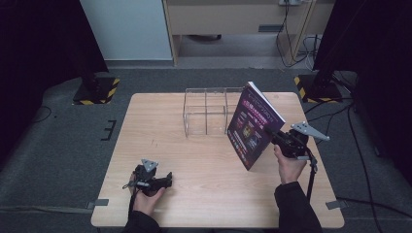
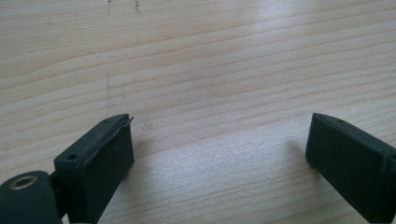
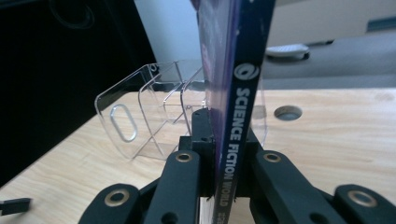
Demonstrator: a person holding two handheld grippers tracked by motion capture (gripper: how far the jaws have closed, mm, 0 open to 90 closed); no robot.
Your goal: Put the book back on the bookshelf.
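Clear acrylic organiser rack (image 1: 206,111) with upright dividers stands near the far edge of the light wooden worktop (image 1: 194,160), about midway along it. Its compartments look empty in the high view; the rightmost one is partly hidden behind the magazine, so its contents there cannot be told. In the right gripper view the rack (image 3: 140,112) shows a rounded side wall with an oval slot.

Thin purple-and-black magazine (image 1: 253,127) is held off the worktop, tilted, just right of the rack and close to it; whether its upper corner touches the rack cannot be told. Spine lettering in the right gripper view reads "SCIENCE FICTION WORLD" (image 3: 236,126); cover print is too small to read.

Right tongs (image 1: 273,133) are clenched on the magazine's edge, one pad pressed on each side of it, toward the right edge of the worktop.

Left tongs (image 1: 167,180) are released, jaws standing wide over bare wood near the front left corner, nothing between them.
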